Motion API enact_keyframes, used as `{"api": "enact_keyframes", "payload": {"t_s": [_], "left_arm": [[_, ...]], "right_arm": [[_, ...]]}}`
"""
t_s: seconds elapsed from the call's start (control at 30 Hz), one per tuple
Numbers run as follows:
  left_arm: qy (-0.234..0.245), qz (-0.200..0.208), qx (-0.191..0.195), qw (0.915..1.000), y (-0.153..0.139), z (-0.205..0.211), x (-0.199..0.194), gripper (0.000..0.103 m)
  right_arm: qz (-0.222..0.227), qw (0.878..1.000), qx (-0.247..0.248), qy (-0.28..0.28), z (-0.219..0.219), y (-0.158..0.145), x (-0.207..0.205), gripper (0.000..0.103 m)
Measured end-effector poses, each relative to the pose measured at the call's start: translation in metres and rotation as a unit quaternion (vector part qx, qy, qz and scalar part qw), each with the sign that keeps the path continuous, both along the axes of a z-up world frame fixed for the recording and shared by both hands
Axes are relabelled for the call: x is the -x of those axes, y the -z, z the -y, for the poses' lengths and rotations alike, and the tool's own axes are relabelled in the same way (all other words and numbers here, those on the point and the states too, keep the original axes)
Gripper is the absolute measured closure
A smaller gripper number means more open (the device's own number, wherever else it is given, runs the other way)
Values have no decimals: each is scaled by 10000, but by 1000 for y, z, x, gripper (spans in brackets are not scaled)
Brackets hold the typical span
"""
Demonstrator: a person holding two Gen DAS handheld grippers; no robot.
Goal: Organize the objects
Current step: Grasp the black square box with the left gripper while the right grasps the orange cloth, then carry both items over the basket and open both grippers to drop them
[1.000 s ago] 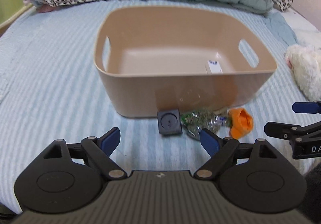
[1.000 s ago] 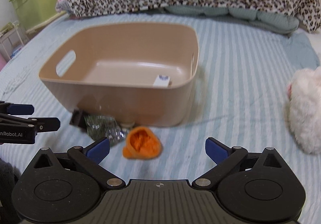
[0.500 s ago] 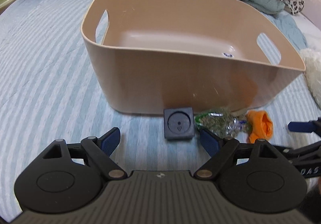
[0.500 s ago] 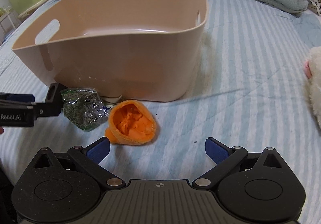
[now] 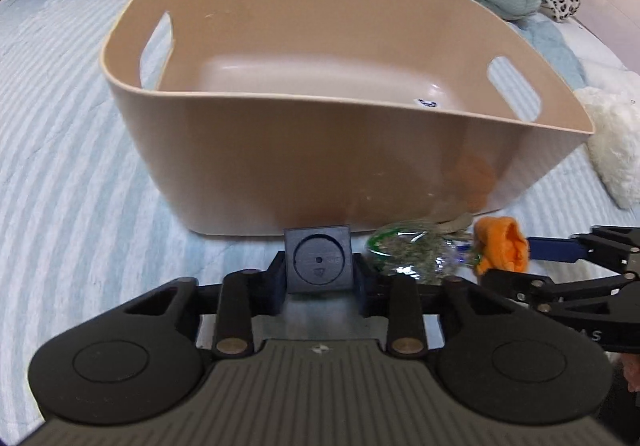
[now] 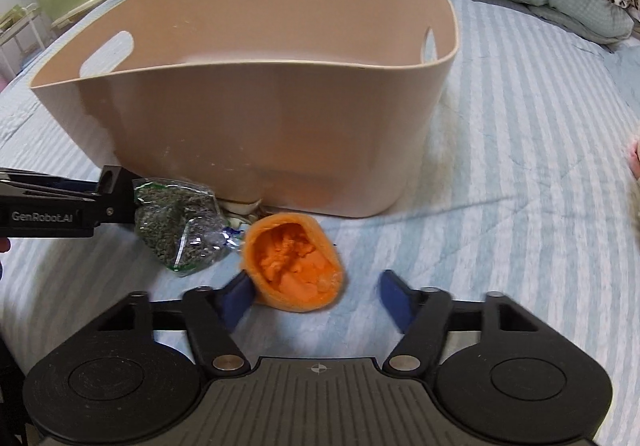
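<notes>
Since half a second ago both grippers have come in low at the bin's near wall. The left gripper (image 5: pixel 319 278) now pinches the cube (image 5: pixel 319 261) from both sides; the right gripper (image 6: pixel 316 296) is spread around the orange piece (image 6: pixel 294 262), its left finger touching, not yet closed. Both things lie on the bed (image 6: pixel 520 174), the herb bag (image 6: pixel 180 224) between them. The pick-up step is under way: next, the right closes, then both lift over the bin (image 6: pixel 256 118) rim.

Dark cube (image 5: pixel 319 261) — clamped beside beige bin (image 5: pixel 344 166)
</notes>
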State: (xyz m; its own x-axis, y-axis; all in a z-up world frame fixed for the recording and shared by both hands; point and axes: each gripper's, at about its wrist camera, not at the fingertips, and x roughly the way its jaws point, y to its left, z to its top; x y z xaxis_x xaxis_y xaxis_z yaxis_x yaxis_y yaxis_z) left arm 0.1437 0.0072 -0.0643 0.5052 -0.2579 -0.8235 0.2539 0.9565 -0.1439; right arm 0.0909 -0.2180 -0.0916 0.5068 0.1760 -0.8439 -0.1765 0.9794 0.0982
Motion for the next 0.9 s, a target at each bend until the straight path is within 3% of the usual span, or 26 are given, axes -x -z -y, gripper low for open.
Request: {"api": "enact_keyframes", "payload": {"t_s": [0.13,0.23,0.53,0.9], "left_arm": [[-5,51,25,10000,1,-1,1,69],[-95,-16,143,9999,1,-7,1,70],[-225,-40,106,9997,-11,-13,16,70],[-126,415,279,9987,-54,-22,43,70]], "right_arm": [[58,9998,-23,-169,-4,-1,6,75],[79,9995,-48,-288,-6,-2,4,87],[106,9997,-105,-205,-3,-12,13,93],[481,9985,-259,-82,9,-47,34,93]]}}
